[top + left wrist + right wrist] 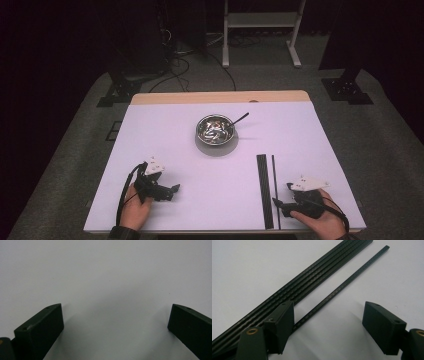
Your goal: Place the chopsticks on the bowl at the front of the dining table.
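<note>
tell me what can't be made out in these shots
- Bowl contents: too small and glary in the high view.
- Single black stick: its near end hidden behind the right gripper jaw.
- Bundle of sticks: cut off by the frame's lower left edge.

Count of things on one white tabletop (165, 135).

There are two claws, the left claw (170, 191) and the right claw (281, 196), each held in one hand. One metal bowl (216, 128) stands with one dark spoon (239, 119) in it. One bundle of black sticks (264, 190) lies flat, four sticks by the right claw view, and one single stick (275, 187) beside it.
</note>
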Action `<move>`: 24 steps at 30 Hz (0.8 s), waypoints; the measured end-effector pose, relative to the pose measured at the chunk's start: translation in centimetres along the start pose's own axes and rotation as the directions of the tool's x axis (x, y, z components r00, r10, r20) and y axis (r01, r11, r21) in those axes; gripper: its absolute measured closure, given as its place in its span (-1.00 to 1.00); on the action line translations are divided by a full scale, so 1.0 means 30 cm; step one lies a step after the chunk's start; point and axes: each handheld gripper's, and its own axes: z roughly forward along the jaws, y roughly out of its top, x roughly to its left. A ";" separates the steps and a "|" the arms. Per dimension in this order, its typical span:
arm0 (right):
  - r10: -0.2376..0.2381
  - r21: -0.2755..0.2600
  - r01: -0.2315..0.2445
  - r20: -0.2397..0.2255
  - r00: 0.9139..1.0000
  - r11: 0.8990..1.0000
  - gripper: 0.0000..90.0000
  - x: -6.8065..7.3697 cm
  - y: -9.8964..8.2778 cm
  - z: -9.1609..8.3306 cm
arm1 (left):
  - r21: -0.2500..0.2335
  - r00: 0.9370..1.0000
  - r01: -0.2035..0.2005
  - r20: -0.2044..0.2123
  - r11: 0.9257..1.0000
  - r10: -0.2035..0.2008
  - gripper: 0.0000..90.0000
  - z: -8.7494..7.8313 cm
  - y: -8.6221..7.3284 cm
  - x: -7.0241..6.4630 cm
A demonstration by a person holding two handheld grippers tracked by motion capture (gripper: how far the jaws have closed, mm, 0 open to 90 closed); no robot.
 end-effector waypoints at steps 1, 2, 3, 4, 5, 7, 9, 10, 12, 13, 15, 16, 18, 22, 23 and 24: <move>0.002 0.000 -0.002 -0.002 1.000 1.000 -0.46 0.001 -0.002 -0.002 | 0.000 1.000 0.000 0.000 1.000 0.000 -1.00 0.000 0.000 0.000; -0.001 0.000 0.001 -0.003 1.000 1.000 -0.46 0.001 -0.003 -0.004 | 0.000 1.000 0.000 0.000 1.000 0.000 -1.00 0.000 0.000 0.000; -0.004 0.002 0.004 -0.004 1.000 1.000 -0.46 0.001 -0.004 -0.006 | 0.000 1.000 0.000 0.000 1.000 0.000 -1.00 0.000 0.000 0.000; -0.007 0.005 0.007 -0.004 1.000 1.000 -0.46 -0.001 -0.006 -0.010 | 0.000 1.000 0.000 0.000 1.000 0.000 -1.00 0.000 0.000 0.000; -0.007 0.005 0.007 -0.004 1.000 1.000 -0.46 -0.001 -0.006 -0.010 | 0.000 1.000 0.000 0.000 1.000 0.000 -1.00 0.000 0.000 0.000; -0.006 0.009 0.006 -0.003 1.000 1.000 -0.46 -0.003 -0.008 -0.013 | 0.000 1.000 0.000 0.000 1.000 0.000 -1.00 0.000 0.000 0.000; -0.007 0.010 0.007 0.000 1.000 1.000 -0.46 -0.009 -0.009 -0.016 | 0.000 1.000 0.000 0.000 1.000 0.000 -1.00 0.000 0.000 0.000; -0.006 0.013 0.006 0.003 1.000 1.000 -0.46 -0.014 -0.010 -0.019 | 0.000 1.000 0.000 0.000 1.000 0.000 -1.00 0.000 0.000 0.000; -0.005 0.012 0.005 0.004 1.000 1.000 -0.46 -0.015 -0.011 -0.020 | -0.001 1.000 0.001 0.000 1.000 -0.001 -1.00 0.000 0.000 0.000; -0.007 0.014 0.006 0.012 1.000 1.000 -0.46 -0.022 -0.012 -0.022 | 0.000 1.000 0.000 0.000 1.000 0.000 -1.00 0.000 0.000 0.000; -0.004 0.014 0.004 0.013 1.000 1.000 -0.46 -0.024 -0.012 -0.024 | 0.000 1.000 0.001 0.000 1.000 -0.001 -1.00 0.000 0.000 0.000; 0.000 0.015 0.000 0.020 1.000 1.000 -0.45 -0.030 -0.014 -0.027 | -0.001 1.000 0.001 0.000 1.000 -0.001 -1.00 0.000 0.000 0.000; 0.002 0.015 -0.003 0.023 1.000 1.000 -0.45 -0.034 -0.015 -0.029 | 0.000 1.000 0.000 0.000 1.000 0.000 -1.00 0.000 0.000 0.000; 0.010 0.017 -0.010 0.031 0.999 1.000 -0.45 -0.046 -0.019 -0.033 | 0.000 1.000 0.001 0.000 1.000 -0.001 -1.00 0.000 0.000 0.000; 0.012 0.017 -0.012 0.034 0.999 1.000 -0.45 -0.049 -0.020 -0.034 | -0.001 1.000 0.001 0.000 1.000 -0.001 -1.00 0.000 0.000 0.000; 0.015 0.019 -0.016 0.038 0.999 1.000 -0.45 -0.054 -0.021 -0.036 | -0.001 1.000 0.001 0.000 1.000 -0.001 -1.00 0.000 0.000 0.000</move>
